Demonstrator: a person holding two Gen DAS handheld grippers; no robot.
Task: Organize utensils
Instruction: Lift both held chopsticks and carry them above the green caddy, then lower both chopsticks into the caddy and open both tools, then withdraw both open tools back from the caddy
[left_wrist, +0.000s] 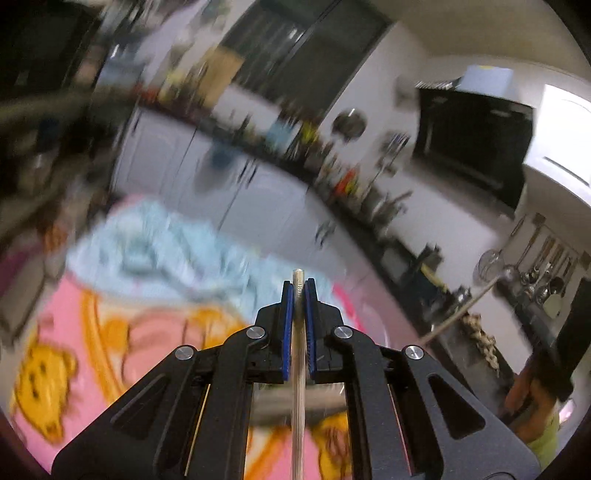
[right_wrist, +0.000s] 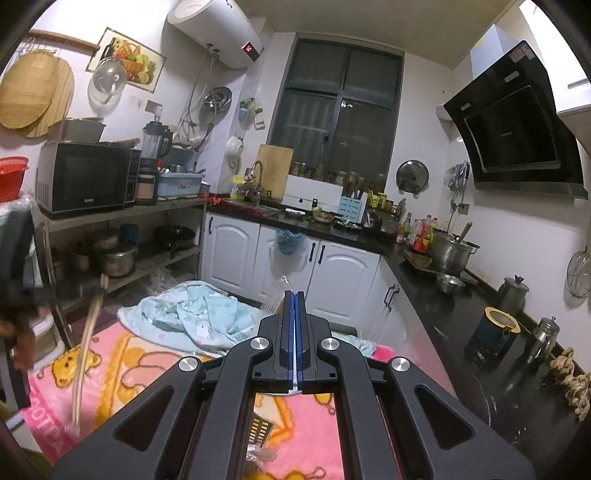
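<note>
My left gripper (left_wrist: 299, 286) is shut on a thin metal utensil handle (left_wrist: 297, 369) that runs along the gap between the blue pads and sticks out past the tips. The left wrist view is motion-blurred. In the right wrist view the same utensil (right_wrist: 86, 343) shows blurred at the left, hanging down over the pink blanket (right_wrist: 147, 369), held by the left gripper at the frame's left edge. My right gripper (right_wrist: 294, 295) is shut with its pads together and nothing visible between them. A clear plastic bag (right_wrist: 275, 295) sticks up just behind its tips.
A light blue cloth (right_wrist: 192, 314) lies crumpled on the pink cartoon blanket. A black counter (right_wrist: 461, 325) on the right holds a pot, a kettle, a cup and ginger. White cabinets and a sink stand ahead; a shelf with a microwave (right_wrist: 85, 177) is at the left.
</note>
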